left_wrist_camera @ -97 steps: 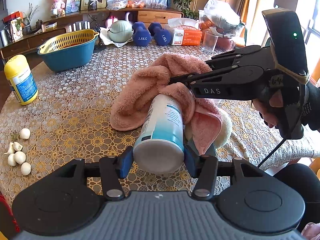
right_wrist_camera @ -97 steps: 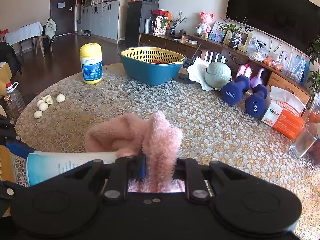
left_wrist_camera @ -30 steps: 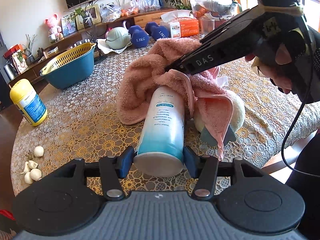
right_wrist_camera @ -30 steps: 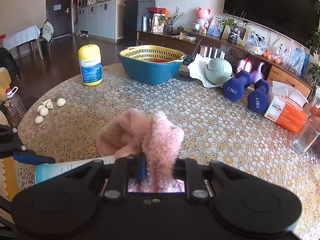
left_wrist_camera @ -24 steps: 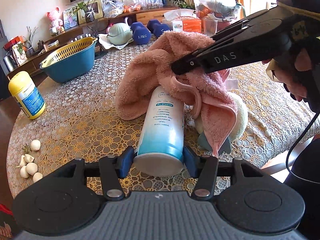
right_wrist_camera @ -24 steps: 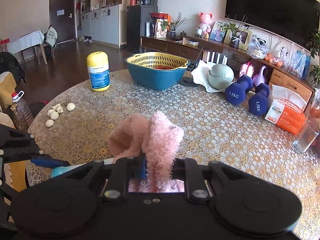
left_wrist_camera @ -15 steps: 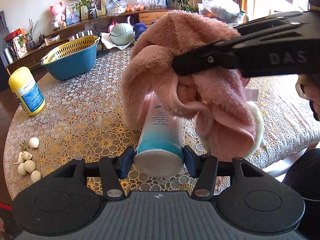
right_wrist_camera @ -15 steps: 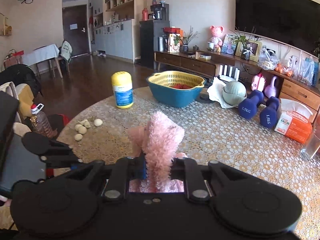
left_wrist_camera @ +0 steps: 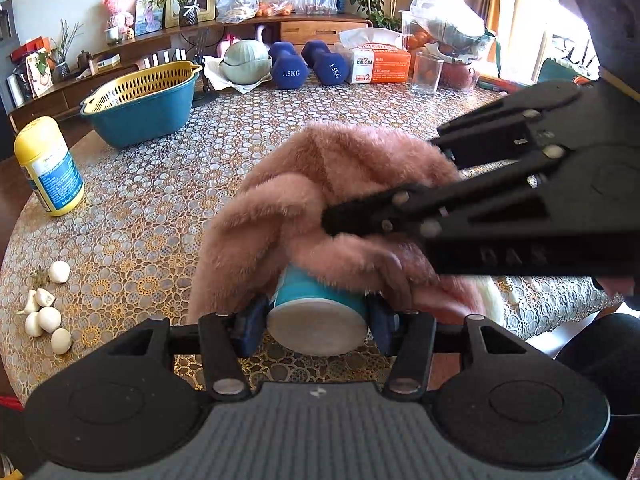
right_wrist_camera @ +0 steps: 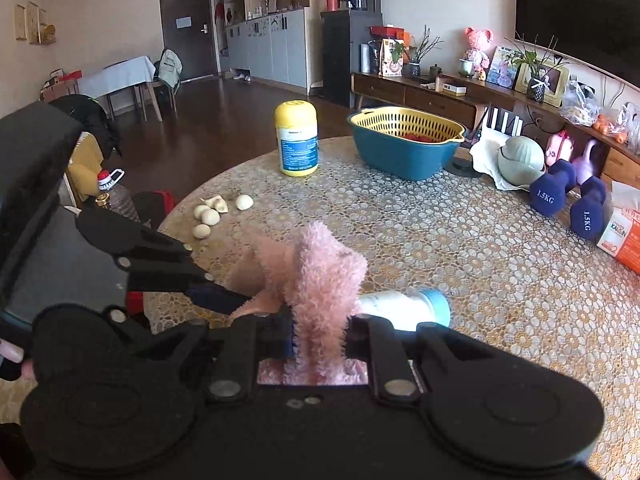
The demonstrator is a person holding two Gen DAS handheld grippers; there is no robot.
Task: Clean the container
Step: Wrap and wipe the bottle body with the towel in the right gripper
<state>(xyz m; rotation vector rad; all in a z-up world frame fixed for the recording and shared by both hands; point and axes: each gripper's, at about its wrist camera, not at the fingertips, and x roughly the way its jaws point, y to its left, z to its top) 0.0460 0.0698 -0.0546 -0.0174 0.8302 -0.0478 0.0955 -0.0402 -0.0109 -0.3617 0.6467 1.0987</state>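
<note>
A white and teal cylindrical container [left_wrist_camera: 318,322] lies lengthwise in my left gripper [left_wrist_camera: 316,326], whose blue pads are shut on its base end. A fluffy pink towel [left_wrist_camera: 320,196] is draped over nearly all of the container, leaving only the teal base showing in the left wrist view. My right gripper [right_wrist_camera: 318,338] is shut on a fold of that pink towel [right_wrist_camera: 320,280]. In the right wrist view the container's [right_wrist_camera: 404,308] cap end pokes out to the right of the towel, and the left gripper's fingers [right_wrist_camera: 208,296] come in from the left.
On the lace-covered round table [left_wrist_camera: 168,192] stand a yellow bottle [left_wrist_camera: 48,166], a blue basin with a yellow strainer [left_wrist_camera: 140,106], dumbbells [left_wrist_camera: 288,66], a tissue pack [left_wrist_camera: 378,64] and a glass [left_wrist_camera: 426,74]. Garlic cloves [left_wrist_camera: 44,312] lie near the left edge. A hand [right_wrist_camera: 12,356] shows at far left.
The right gripper has drawn the towel along the container toward its base, so it now covers nearly the whole body. The right gripper sits much closer to the left one.
</note>
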